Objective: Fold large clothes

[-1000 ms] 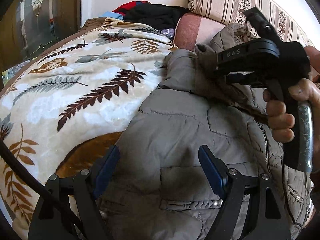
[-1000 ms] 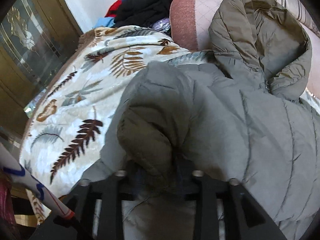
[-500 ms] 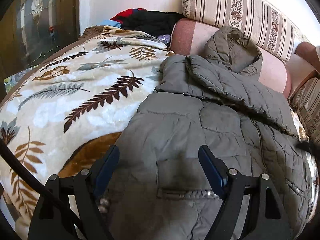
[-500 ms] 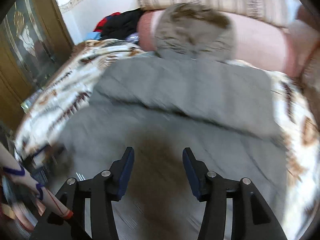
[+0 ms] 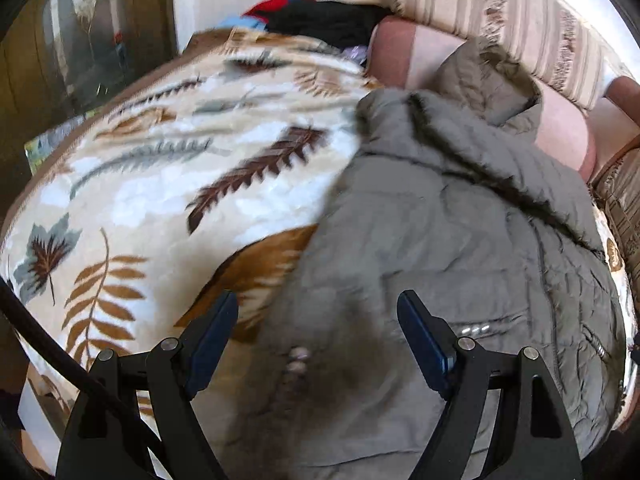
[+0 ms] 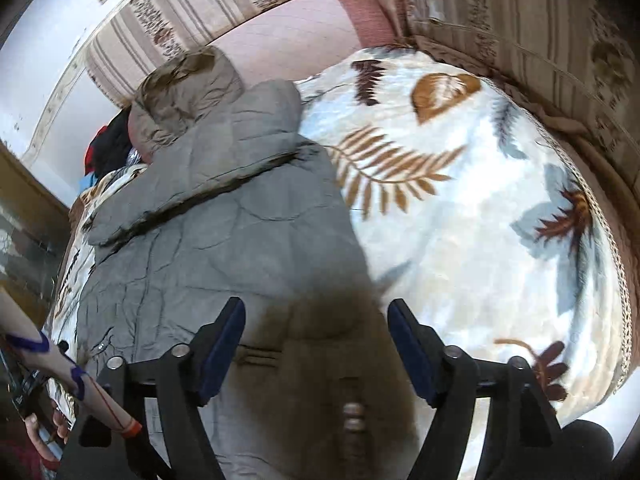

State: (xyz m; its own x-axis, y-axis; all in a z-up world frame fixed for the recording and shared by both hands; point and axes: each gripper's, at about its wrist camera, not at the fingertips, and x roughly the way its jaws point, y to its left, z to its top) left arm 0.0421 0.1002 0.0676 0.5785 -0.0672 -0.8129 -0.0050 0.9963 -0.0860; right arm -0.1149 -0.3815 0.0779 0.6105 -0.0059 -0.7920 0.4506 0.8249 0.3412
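Item: quilted grey-olive hooded jacket [image 5: 440,240], puffy, stitched in curved panels, lying flat on a plush leaf-print blanket [image 5: 160,184] that covers a sofa seat. Hood [image 6: 188,88] rests against the pink backrest [image 6: 288,36]. One sleeve [image 6: 208,168] is folded diagonally across the chest. The hem is cut off by the lower frame edge in both views. A line of small metal snaps [image 5: 298,360] near the lower front is blurred, count not legible. A pocket slit [image 6: 256,354] is only faintly readable in the shadow.

Left claw [image 5: 316,340]: blue-padded fingers apart, above the jacket's lower front and its edge against the blanket, nothing between them.

Right claw [image 6: 316,344]: its jaws have just been opening; they stand apart above the jacket's lower edge, gripping nothing.

Surroundings: striped, floral-banded cushions [image 5: 520,20], woven texture. A heap of dark, red and blue clothes [image 5: 316,16] at the far end, individual pieces not separable. A dark glazed cabinet [image 5: 80,48] at left, blurred. A person's hand [image 6: 44,436] at the lower left corner of the right view, largely cut off, holding a dark device that cannot be made out.
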